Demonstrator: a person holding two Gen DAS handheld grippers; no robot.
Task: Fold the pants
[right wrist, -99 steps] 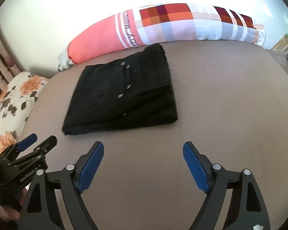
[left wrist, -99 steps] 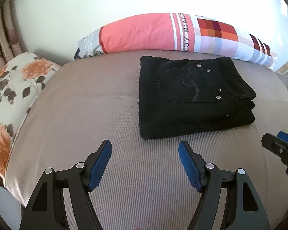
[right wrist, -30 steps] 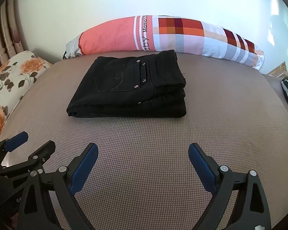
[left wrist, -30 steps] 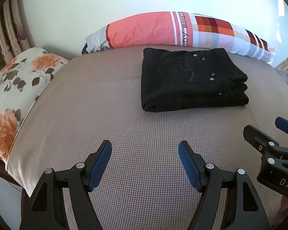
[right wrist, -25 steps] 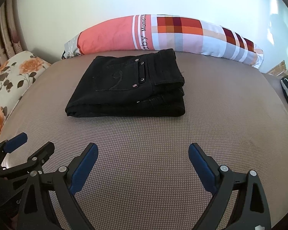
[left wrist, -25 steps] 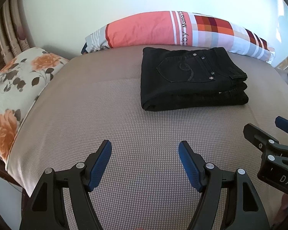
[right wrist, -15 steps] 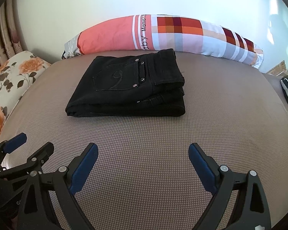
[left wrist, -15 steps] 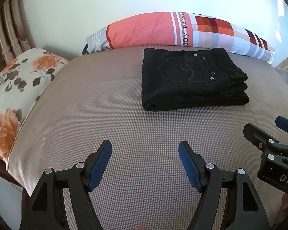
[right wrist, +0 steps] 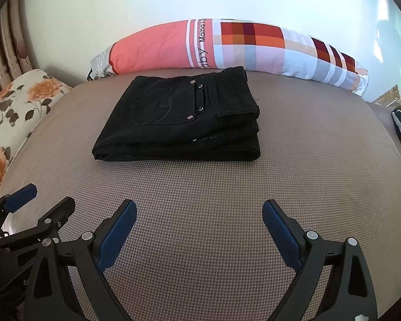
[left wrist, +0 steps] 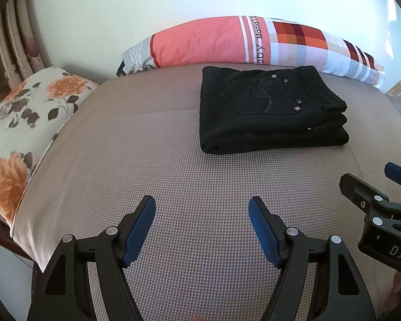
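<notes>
Left wrist: pants (left wrist: 270, 112) unmoved (folded), grippers steady

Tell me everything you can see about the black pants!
The black pants are folded into a neat, thick rectangle of stacked layers. They look like dark denim. On top is a back pocket with a stitched curl and small silver studs. The pile lies flat on the brown bed cover, close to the long striped pillow. Both grippers are open and nothing grips the pants.
</notes>
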